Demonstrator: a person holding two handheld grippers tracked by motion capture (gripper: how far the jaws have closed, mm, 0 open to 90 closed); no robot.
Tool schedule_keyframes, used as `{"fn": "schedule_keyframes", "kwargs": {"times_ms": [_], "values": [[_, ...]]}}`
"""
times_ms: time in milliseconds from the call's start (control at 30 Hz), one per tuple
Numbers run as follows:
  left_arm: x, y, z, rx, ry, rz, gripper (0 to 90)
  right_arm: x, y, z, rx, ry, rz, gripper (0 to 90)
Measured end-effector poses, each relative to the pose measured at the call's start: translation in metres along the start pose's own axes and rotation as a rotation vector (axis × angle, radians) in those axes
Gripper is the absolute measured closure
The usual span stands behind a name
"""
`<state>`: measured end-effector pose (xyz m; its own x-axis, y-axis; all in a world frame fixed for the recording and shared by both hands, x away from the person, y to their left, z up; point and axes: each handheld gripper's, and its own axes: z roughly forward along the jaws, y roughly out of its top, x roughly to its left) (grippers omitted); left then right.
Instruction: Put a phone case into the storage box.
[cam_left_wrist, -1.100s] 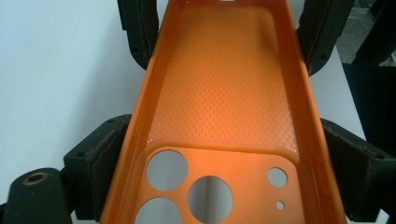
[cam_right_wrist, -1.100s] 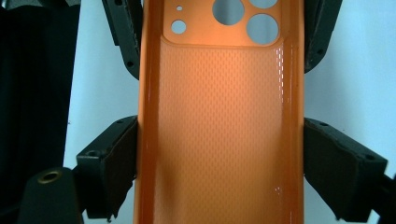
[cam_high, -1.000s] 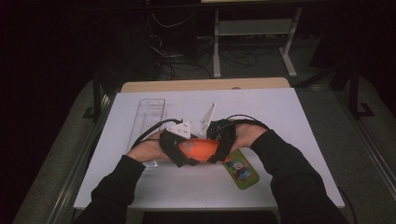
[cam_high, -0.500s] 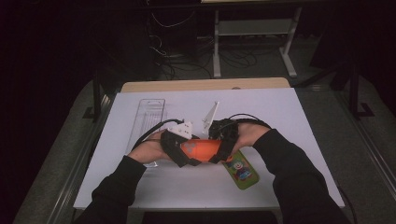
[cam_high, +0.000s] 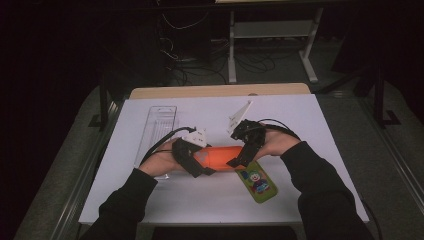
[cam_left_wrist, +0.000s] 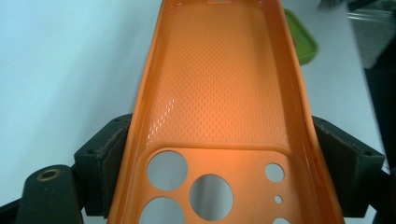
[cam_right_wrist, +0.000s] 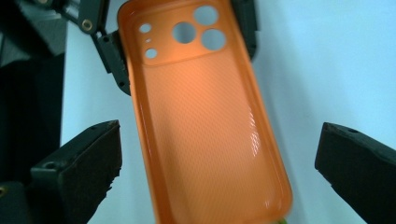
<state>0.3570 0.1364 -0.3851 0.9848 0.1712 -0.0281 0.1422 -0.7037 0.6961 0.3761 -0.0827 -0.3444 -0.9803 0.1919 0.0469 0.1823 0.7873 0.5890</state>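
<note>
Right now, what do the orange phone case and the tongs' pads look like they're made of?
Orange phone case: likely soft silicone or flexible plastic, with a slightly glossy, fine dimpled inner face and thin translucent-looking walls. Left tongs' pads: matte black, slightly rough, probably foam or rubber.

A green rectangular phone with a cartoon clown picture (cam_high: 256, 181) lies slantwise on the white tabletop (cam_high: 300, 120). A clear plastic oblong tray (cam_high: 159, 122) lies toward the tabletop's left side, well apart from the phone.
</note>
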Motion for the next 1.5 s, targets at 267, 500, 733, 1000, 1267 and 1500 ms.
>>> {"fn": "schedule_keyframes", "kwargs": {"times_ms": [267, 500, 733, 1000, 1267, 1500], "values": [[0.001, 0.000, 0.005, 0.011, 0.089, -0.099, 15.4, -0.005, -0.025, -0.018, -0.099, -0.119, 0.125, 0.0], [0.003, -0.001, 0.005, 0.048, 0.180, -0.169, 15.4, -0.004, -0.049, -0.025, -0.183, -0.174, 0.303, 0.3], [0.008, -0.002, -0.001, 0.031, 0.237, -0.244, 15.4, 0.001, -0.070, -0.020, -0.238, -0.234, 0.383, 0.3], [0.005, -0.001, 0.001, 0.013, 0.247, -0.266, 15.4, 0.007, -0.086, -0.013, -0.308, -0.296, 0.461, 0.3], [0.005, 0.001, 0.000, 0.005, 0.252, -0.246, 15.4, 0.013, -0.100, -0.004, -0.336, -0.320, 0.532, 1.8], [0.006, 0.001, -0.002, -0.009, 0.264, -0.254, 15.4, 0.018, -0.107, 0.000, -0.343, -0.338, 0.548, 1.3]]}}
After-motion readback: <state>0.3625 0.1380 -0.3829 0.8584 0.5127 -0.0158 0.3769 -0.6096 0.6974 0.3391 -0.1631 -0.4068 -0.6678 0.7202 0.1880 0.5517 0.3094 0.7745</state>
